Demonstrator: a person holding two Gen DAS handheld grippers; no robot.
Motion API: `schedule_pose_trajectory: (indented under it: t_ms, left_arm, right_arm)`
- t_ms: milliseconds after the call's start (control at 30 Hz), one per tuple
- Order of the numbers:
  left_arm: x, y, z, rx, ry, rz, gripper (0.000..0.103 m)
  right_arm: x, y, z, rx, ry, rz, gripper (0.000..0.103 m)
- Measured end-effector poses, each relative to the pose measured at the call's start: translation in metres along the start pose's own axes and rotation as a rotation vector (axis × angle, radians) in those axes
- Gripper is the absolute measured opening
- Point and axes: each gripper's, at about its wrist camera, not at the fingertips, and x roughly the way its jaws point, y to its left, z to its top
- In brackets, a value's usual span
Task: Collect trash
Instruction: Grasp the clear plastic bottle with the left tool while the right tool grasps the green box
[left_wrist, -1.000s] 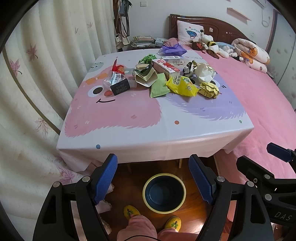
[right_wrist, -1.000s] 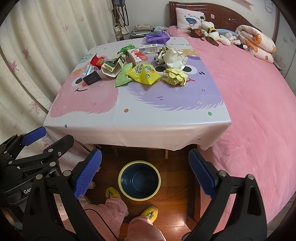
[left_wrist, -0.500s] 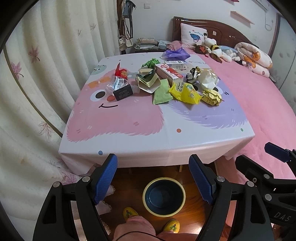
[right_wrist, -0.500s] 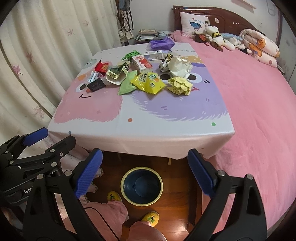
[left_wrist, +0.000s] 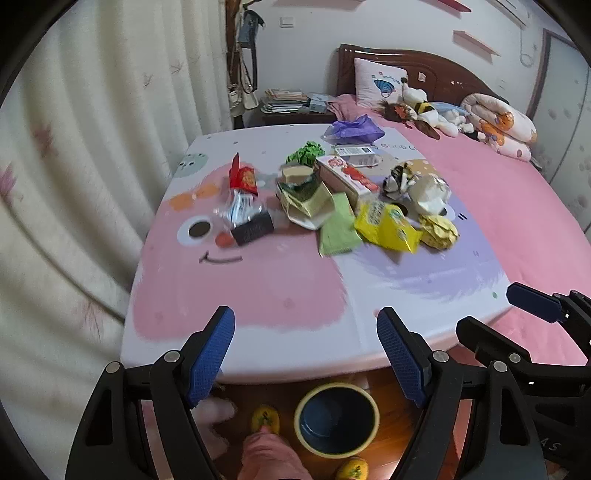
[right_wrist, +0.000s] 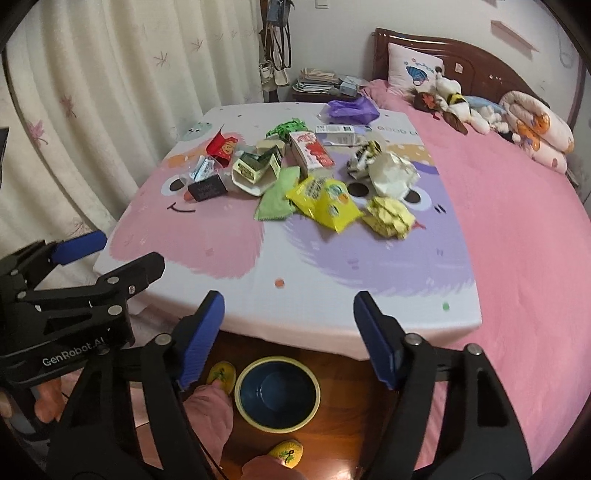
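- Left gripper (left_wrist: 306, 347) low centre of left view, jaws wide, nothing held.
- Right gripper (right_wrist: 289, 334) low centre of right view, jaws wide, nothing held.
- Trash pile mid-frame on tabletop (right_wrist: 303, 273): yellow snack bag (right_wrist: 325, 201), crumpled yellow paper (right_wrist: 389, 216), green wrapper (right_wrist: 275, 199), black box (right_wrist: 207, 188).
- Blue bin (right_wrist: 277, 393) on floor, bottom centre, just below tabletop edge, between yellow slippers (right_wrist: 221, 373).

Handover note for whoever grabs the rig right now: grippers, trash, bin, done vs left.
Left gripper: open, empty, over the table's near edge.
Right gripper: open, empty, beside it.
Trash sits mid-table: yellow snack bag, crumpled yellow paper, green wrapper, red-and-white carton, black box, red packet, purple bag.
Bin on the floor in front of the table, looks empty.
Done: nothing collected. Left: everything.
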Motion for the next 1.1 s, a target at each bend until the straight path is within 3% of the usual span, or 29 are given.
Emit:
schedule_pose_trajectory:
  t_ms: [167,333,567,900,1100]
  left_arm:
    - [0.028,0.043,0.048,-0.002,0.018,-0.035,0.081]
    - [0.075,0.101,0.099,-0.002,0.098,-0.079,0.081]
    - [0.157,0.155,0.139,0.037,0.223,-0.149,0.081]
    - [0.259,0.173,0.17,0.114,0.372,-0.256,0.081]
    - [0.291,0.165,0.177,0.17,0.422,-0.323,0.078]
  right_arm:
    - [0.029,0.024,0.039,-0.013,0.011,-0.008,0.06]
    - [0.06,0.042,0.087,0.026,0.032,-0.013,0.057]
    - [0.106,0.058,0.149,0.103,0.056,-0.044,0.057]
    - [0.168,0.053,0.152,0.217,0.17,-0.068,0.054]
    - [0.188,0.05,0.147,0.285,0.219,-0.068,0.054]
